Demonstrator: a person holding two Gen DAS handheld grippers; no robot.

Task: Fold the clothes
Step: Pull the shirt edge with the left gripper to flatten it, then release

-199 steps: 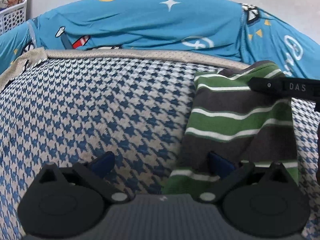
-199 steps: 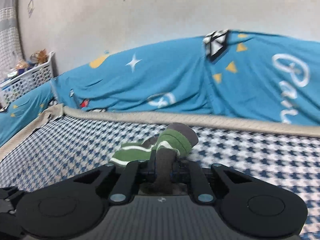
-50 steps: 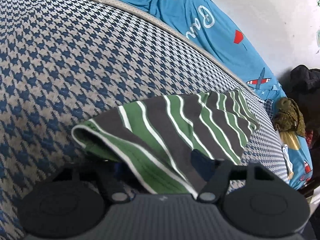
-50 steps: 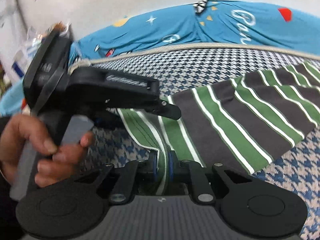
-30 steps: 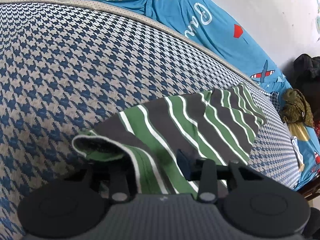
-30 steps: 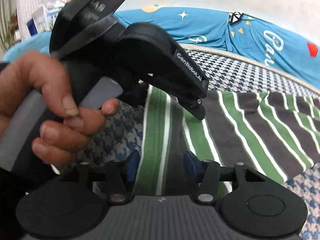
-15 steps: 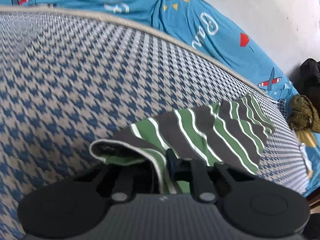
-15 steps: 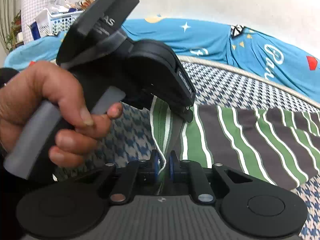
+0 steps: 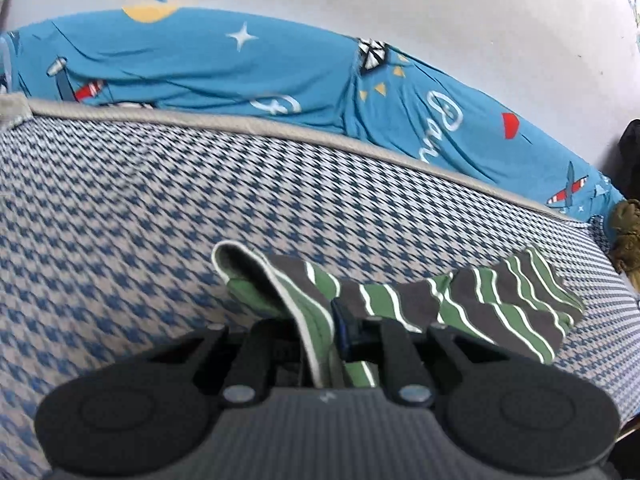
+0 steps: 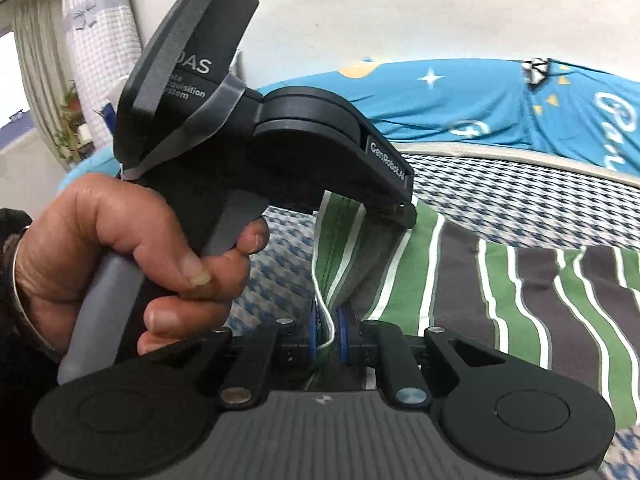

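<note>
Black jaws of your left gripper (image 9: 320, 344) and right gripper (image 10: 328, 334) are both clamped on one edge of the striped garment (image 9: 500, 304), which lies partly raised off the houndstooth cover (image 9: 120, 208). Judged step: carrying that edge across; next, lay it flush on the far hem. Behind the garment, a blue sheet (image 9: 240, 68) meets the wall.

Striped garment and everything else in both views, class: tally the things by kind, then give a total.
Striped garments: 1, the striped garment
Grippers: 2, left gripper and right gripper, jaws shut on the garment
Bed covers: 2, houndstooth cover and blue printed sheet
Hands: 1, hand
Total: 6
</note>
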